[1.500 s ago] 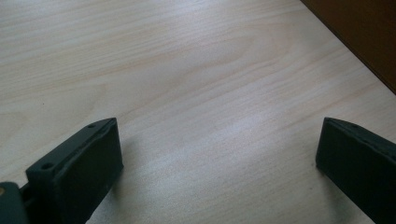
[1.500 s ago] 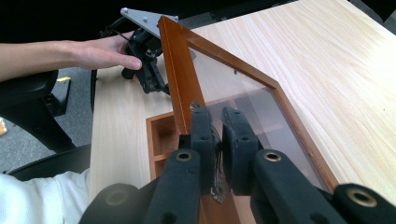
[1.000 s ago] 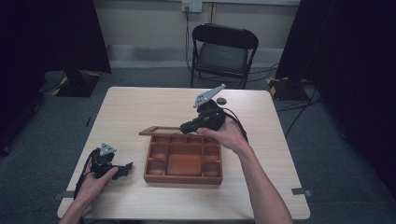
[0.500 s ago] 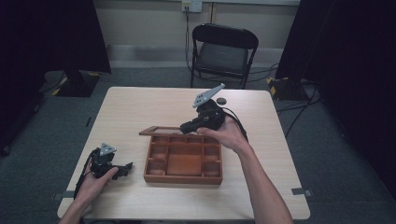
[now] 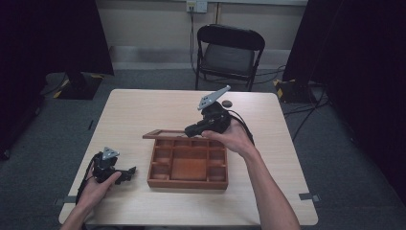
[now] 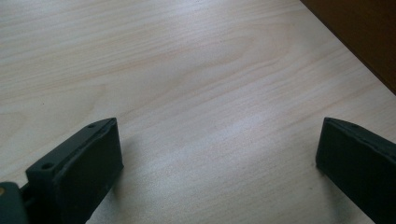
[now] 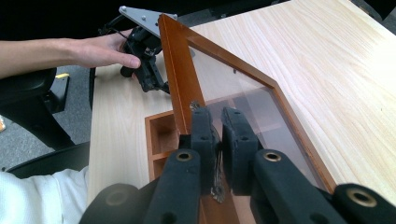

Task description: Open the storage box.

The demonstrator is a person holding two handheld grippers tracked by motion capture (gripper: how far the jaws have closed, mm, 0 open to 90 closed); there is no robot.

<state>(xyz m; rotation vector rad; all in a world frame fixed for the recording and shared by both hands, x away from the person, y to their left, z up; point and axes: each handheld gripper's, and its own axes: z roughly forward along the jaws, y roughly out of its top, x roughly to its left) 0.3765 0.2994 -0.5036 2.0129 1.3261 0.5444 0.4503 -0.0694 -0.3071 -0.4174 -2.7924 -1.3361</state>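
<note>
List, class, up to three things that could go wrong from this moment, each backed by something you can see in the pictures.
1. The right hand-held gripper pinches the glass-paned lid only at a small latch on its frame; the lid might slip and drop onto the wooden box.
2. The left hand-held gripper rests open on the table, beside the box and not touching it, so lifting the lid could perhaps shift or tip the unbraced box.

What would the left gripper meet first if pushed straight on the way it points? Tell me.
Probably the wooden compartment box. The left gripper lies open on the table, aimed toward the box's near side wall, a dark brown edge in the left gripper view. Bare tabletop lies between them.
</note>
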